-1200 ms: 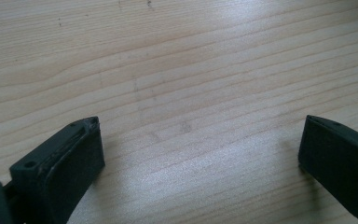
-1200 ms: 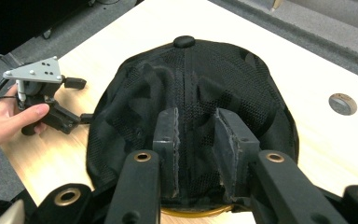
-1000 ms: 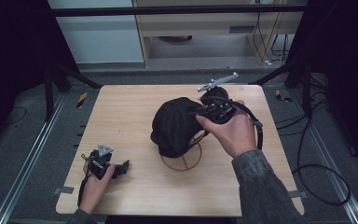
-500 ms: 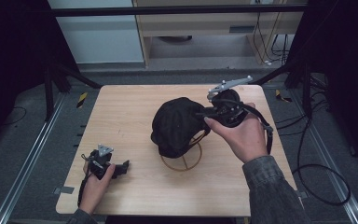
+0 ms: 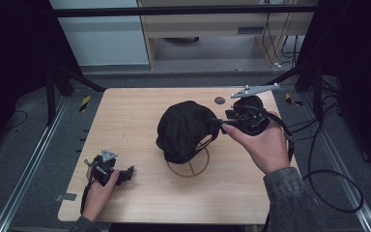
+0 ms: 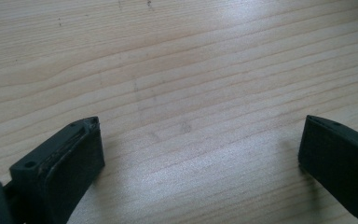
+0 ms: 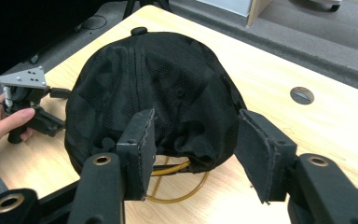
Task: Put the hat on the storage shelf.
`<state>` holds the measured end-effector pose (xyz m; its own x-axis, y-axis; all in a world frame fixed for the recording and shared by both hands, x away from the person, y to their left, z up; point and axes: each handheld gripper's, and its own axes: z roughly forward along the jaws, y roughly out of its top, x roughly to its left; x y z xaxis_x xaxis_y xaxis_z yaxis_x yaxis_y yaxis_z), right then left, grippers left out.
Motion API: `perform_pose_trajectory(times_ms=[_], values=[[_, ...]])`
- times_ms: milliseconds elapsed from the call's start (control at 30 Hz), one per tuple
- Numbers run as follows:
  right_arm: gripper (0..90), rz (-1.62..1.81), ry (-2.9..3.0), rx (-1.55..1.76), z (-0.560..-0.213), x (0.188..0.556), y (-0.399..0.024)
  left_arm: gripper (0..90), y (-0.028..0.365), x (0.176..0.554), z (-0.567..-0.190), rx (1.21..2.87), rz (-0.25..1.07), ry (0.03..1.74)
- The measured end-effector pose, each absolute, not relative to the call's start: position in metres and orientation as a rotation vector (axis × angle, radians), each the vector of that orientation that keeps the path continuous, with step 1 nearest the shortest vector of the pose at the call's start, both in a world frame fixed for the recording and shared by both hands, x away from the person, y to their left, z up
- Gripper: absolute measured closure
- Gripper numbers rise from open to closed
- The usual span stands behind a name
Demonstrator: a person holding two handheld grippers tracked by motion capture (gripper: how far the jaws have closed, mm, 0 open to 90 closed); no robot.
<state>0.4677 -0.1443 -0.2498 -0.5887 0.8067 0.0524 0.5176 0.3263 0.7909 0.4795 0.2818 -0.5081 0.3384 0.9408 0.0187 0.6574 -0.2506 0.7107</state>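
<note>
A black cap [image 5: 183, 128] [image 7: 158, 88] sits on a yellow wire stand [image 5: 191, 166] [image 7: 177, 184] in the middle of the wooden table [image 5: 125, 116]. My right gripper [image 5: 222, 124] [image 7: 193, 135] hovers just right of the cap, pointing at its rim. Its jaws have just been opening and now stand apart; the cap's edge lies beyond them and neither pad presses on it. My left gripper [image 5: 128, 171] [image 6: 200, 135] rests low at the table's front left, open, with bare wood between its jaws. It also shows in the right gripper view [image 7: 28, 100].
A round grey grommet [image 5: 220, 100] [image 7: 301, 95] is set into the table behind the cap. Cables [image 5: 328, 164] trail off the right side. Metal rails and dark floor surround the table; shelving stands beyond the far edge.
My right gripper has drawn back to the right from the cap's rim and its jaws have spread, letting the cap go. The cap stays on the stand. The left hand has not moved.
</note>
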Motion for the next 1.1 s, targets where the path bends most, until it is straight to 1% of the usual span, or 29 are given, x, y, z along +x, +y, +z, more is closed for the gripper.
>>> perform_pose_trajectory(times_ms=[100,367,567,667,767,933,1100], values=[[44.5,1.142,2.232,1.187,-0.25,0.466,-0.148,0.0,0.282,0.48,-0.508,2.0,0.603,1.394],[42.4,1.143,2.211,1.203,-0.25,0.463,-0.156,0.0,0.282,0.48,-0.508,1.999,0.603,1.394],[38.7,1.143,2.202,1.21,-0.249,0.462,-0.159,0.0,0.282,0.48,-0.508,2.0,0.604,1.394],[33.4,1.131,2.195,1.208,-0.249,0.461,-0.16,0.0,0.282,0.48,-0.508,1.999,0.604,1.394],[25.4,1.117,2.187,1.228,-0.251,0.462,-0.162,0.0,0.282,0.48,-0.508,1.999,0.604,1.394],[14.4,1.1,2.16,1.248,-0.255,0.461,-0.167,0.0,0.282,0.48,-0.508,1.998,0.604,1.393],[9.8,1.109,2.145,1.242,-0.26,0.459,-0.174,0.0,0.282,0.48,-0.508,1.997,0.605,1.393]])
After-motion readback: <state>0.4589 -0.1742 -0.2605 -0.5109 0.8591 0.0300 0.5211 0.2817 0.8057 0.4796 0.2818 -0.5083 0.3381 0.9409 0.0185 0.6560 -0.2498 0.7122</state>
